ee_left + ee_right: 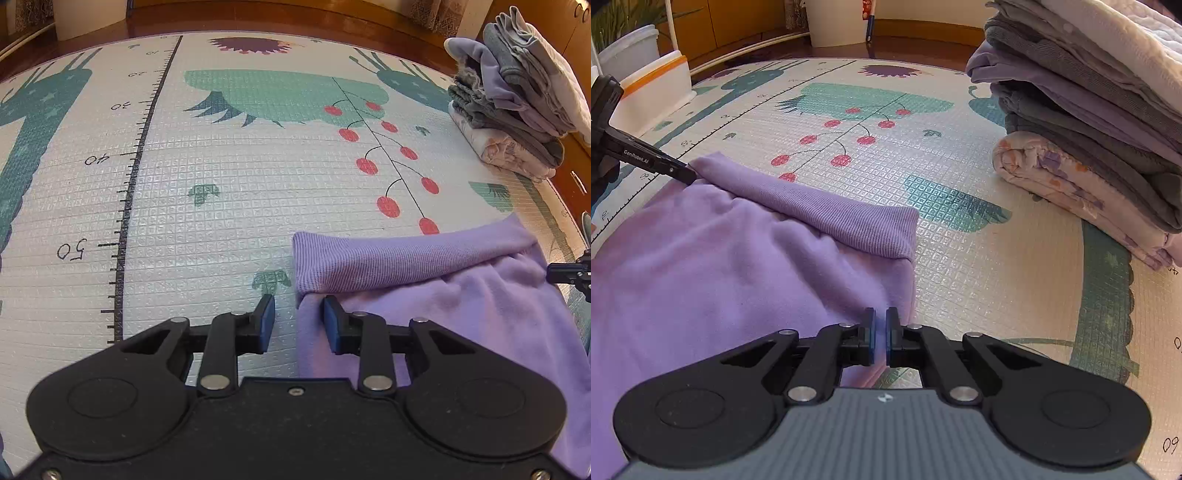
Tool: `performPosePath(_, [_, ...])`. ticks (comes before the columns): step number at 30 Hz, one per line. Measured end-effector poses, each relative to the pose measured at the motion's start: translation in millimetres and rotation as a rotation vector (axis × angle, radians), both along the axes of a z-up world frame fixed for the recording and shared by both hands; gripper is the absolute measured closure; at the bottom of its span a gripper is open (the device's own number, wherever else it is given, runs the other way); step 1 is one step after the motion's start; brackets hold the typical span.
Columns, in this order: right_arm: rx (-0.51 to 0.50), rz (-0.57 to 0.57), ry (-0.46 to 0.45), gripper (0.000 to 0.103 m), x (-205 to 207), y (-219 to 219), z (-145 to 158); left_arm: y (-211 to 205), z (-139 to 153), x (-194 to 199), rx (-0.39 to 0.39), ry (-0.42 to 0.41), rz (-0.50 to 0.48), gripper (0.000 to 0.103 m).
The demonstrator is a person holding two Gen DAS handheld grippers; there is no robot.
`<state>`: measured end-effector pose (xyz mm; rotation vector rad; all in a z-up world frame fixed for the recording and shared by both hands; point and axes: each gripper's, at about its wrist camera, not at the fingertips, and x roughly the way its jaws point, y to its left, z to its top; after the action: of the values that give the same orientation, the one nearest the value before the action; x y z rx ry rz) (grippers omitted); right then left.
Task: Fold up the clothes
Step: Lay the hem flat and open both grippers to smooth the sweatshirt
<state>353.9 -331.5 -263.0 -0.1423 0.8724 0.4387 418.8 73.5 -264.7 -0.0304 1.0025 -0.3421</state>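
Folded pile (pixel 1086 122) beyond garment (pixel 720 258), perhaps touching.

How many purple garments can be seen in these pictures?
2. One purple garment lies spread on the play mat, at both grippers. One folded purple garment sits in the clothes stack at the mat's edge. The stack may hide more.

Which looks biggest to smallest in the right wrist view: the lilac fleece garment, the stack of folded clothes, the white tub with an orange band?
1. Lilac fleece garment, though nearest the camera.
2. Stack of folded clothes.
3. White tub with an orange band.
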Motion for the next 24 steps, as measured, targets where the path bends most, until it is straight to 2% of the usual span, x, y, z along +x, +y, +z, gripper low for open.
performPosePath(1, [0.008,0.003,-0.015,0.094,-5,-3,5,1,4,-5,-0.01,-0.019,-0.005,0.074])
performPosePath(6, [0.089,0.064,-0.037,0.094,-49,-5,25,3,28,-43,-0.051,-0.095,-0.06,0.074])
performPosePath(9, [0.125,0.139,-0.023,0.094,-84,6,27,5,37,-80,-0.09,-0.096,-0.106,0.074])
performPosePath(11, [0.141,0.151,0.003,0.094,-100,10,22,7,39,-109,-0.115,-0.094,-0.131,0.074])
performPosePath(14, [0.13,0.112,0.06,0.094,-111,4,2,11,28,-144,-0.118,-0.062,-0.138,0.074])
performPosePath(15, [0.136,0.098,0.067,0.098,-114,-1,-4,12,24,-154,-0.115,-0.048,-0.139,0.074])
performPosePath(17, [0.159,0.062,0.083,0.101,-118,-11,-12,12,-3,-162,-0.046,0.032,-0.122,0.075])
performPosePath(18, [0.169,0.041,0.092,0.102,-117,-13,-10,13,-4,-166,-0.049,0.02,-0.125,0.083])
performPosePath(20, [0.153,0.045,0.069,0.1,-123,-9,-2,14,3,-176,-0.064,-0.017,-0.141,0.082])
performPosePath(21, [0.151,0.062,0.054,0.095,-128,-6,3,14,11,-182,-0.073,-0.04,-0.153,0.082])
performPosePath(22, [0.153,0.079,0.044,0.095,-132,-4,7,12,16,-189,-0.079,-0.058,-0.167,0.082])
performPosePath(24, [0.117,0.083,0.057,0.095,-137,0,4,10,17,-199,-0.1,-0.046,-0.166,0.082])
